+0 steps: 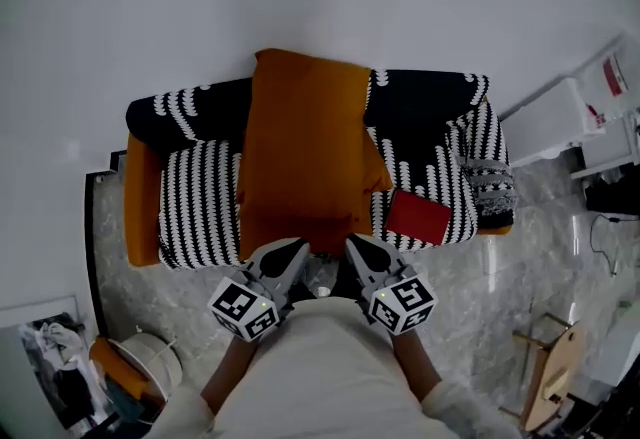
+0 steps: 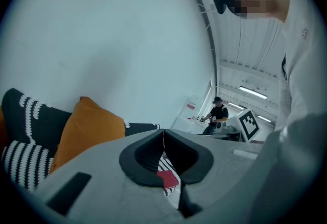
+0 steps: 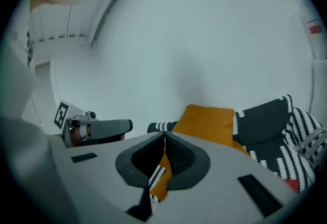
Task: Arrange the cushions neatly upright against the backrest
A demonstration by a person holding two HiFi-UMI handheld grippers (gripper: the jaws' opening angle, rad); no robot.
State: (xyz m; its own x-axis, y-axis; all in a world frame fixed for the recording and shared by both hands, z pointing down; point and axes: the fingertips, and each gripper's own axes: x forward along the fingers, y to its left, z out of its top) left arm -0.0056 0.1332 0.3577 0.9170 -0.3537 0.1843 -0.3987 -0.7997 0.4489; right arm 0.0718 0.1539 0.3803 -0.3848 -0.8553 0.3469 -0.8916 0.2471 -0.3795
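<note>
A large orange cushion [image 1: 305, 137] lies down the middle of the black-and-white patterned sofa [image 1: 200, 202], its top edge at the backrest and its lower edge at the seat's front. It also shows as the orange cushion [image 2: 87, 126] on the left in the left gripper view, and as the orange cushion [image 3: 209, 123] leaning on the backrest in the right gripper view. A small red cushion [image 1: 418, 215] lies flat on the right of the seat. My left gripper [image 1: 298, 249] [image 2: 163, 133] and right gripper [image 1: 353, 243] [image 3: 164, 139] hover side by side at the front edge, both shut and empty.
A grey patterned cushion [image 1: 490, 182] rests on the sofa's right arm. White furniture [image 1: 560, 117] stands to the right, a wooden stool [image 1: 555, 382] at lower right, a round white object [image 1: 150, 357] at lower left. A person [image 2: 219, 113] stands far off.
</note>
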